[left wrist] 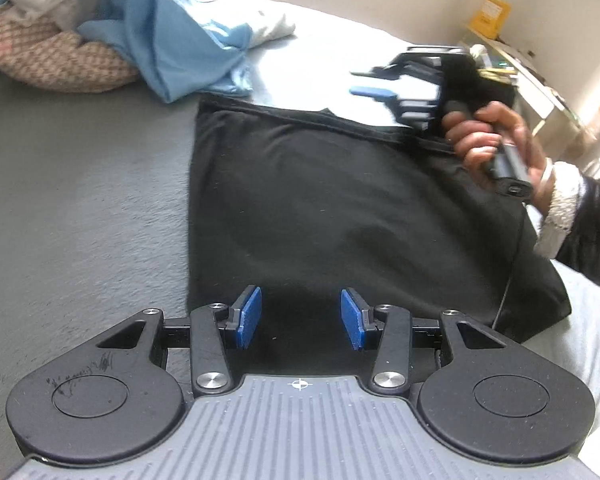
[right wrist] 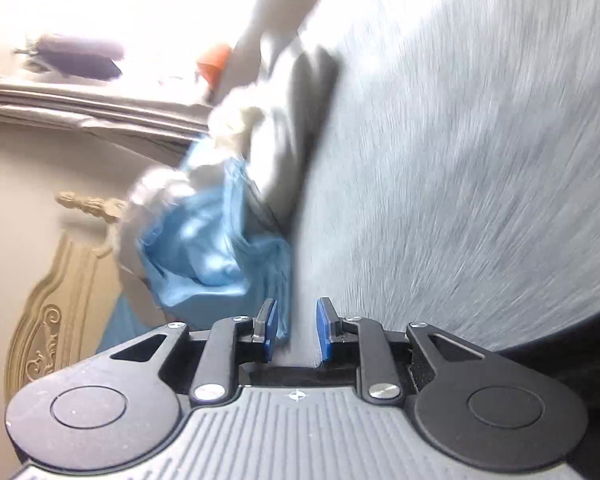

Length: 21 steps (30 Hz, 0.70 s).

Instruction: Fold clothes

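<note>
Black garment point(left wrist: 340, 208) flat on grey bed point(left wrist: 80, 208), near heaped clothes point(left wrist: 172, 36). Soft, limp, light; best pinched at hem corners. Left gripper point(left wrist: 300, 318) and right gripper point(right wrist: 296, 330) both spread, empty.

my right gripper point(right wrist: 296, 330) sits low in the picture, its blue pads point(right wrist: 323, 330) apart with nothing between them. the view is tilted and smeared with blur. the grey bed cover point(right wrist: 480, 160) fills the right side. left of the pads lies a heap of clothes: a light blue garment point(right wrist: 204, 240) nearest, just beside my left pad, with white cloth point(right wrist: 236, 120) and a dark grey piece point(right wrist: 300, 120) beyond. a carved cream headboard point(right wrist: 60, 300) stands far left.
</note>
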Available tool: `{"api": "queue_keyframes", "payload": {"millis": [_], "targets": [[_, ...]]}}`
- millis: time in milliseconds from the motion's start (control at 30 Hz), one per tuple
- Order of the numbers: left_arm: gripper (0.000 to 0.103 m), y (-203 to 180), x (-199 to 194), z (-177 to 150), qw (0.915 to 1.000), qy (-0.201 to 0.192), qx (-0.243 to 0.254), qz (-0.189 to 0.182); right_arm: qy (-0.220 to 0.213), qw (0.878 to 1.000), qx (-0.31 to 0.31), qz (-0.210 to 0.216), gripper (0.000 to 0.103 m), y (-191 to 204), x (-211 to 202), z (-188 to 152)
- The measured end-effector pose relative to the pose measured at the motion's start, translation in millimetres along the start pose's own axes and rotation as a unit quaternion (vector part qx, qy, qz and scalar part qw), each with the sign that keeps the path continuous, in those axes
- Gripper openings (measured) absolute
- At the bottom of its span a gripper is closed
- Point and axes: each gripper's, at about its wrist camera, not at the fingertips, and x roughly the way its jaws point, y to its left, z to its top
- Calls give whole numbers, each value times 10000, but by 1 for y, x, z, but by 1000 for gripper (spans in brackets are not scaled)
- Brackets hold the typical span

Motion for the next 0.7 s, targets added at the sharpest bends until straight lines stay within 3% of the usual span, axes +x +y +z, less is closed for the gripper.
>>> {"api": "queue_keyframes", "payload": {"millis": [167,200,267,367,500,567,633,700], "targets": [[45,-5,8,1,9998,-49,187,22,1306,9913,-148,68,23,-3,-17,-43],[45,-6,10,2,9997,-59,224,26,1214,9924,-182,-22,23,-10,-24,-45],[45,-7,15,0,9995,-44,298,49,1004,9944,-252,-201,22,-24,-39,-47],[45,-10,17,-2,9989,-17,459,89,-79,9993,175,-318,22,-53,-78,-12],[45,-10,15,0,9986,-26,533,53,-1391,9866,625,-587,23,-83,-153,24],[45,-8,14,0,9988,-63,487,14,-1178,9899,696,-360,23,-82,-170,19],[45,-7,15,-1,9989,-82,472,-18,-589,9963,563,-288,25,-73,-171,3],[46,-6,15,-1,9988,-86,485,-45,-5,9972,703,-269,40,-75,-164,-19]]}}
